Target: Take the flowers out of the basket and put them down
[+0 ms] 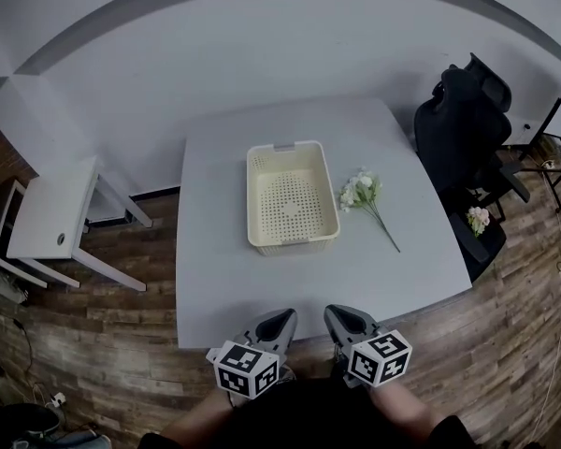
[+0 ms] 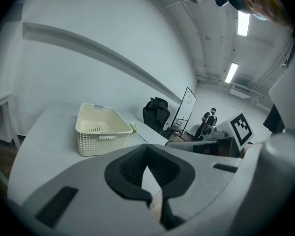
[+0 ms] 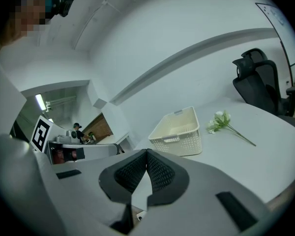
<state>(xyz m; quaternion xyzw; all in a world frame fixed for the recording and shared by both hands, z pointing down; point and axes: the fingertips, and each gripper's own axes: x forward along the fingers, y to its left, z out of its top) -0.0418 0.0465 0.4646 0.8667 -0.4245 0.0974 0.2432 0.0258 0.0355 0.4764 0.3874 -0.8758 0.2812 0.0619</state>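
Observation:
A cream perforated basket (image 1: 293,197) stands empty in the middle of the grey table (image 1: 215,279). A bunch of white flowers with a green stem (image 1: 365,195) lies flat on the table just right of the basket. My left gripper (image 1: 276,325) and right gripper (image 1: 348,323) hover side by side over the table's near edge, well short of both. Both are shut with nothing between the jaws. The left gripper view shows the basket (image 2: 101,127) with the flowers (image 2: 133,127) peeking from behind it. In the right gripper view the basket (image 3: 179,132) and the flowers (image 3: 221,123) lie ahead.
A black office chair (image 1: 463,129) stands at the table's right side, with another small flower bunch (image 1: 478,219) on its seat. A white side table (image 1: 56,213) stands to the left on the wooden floor.

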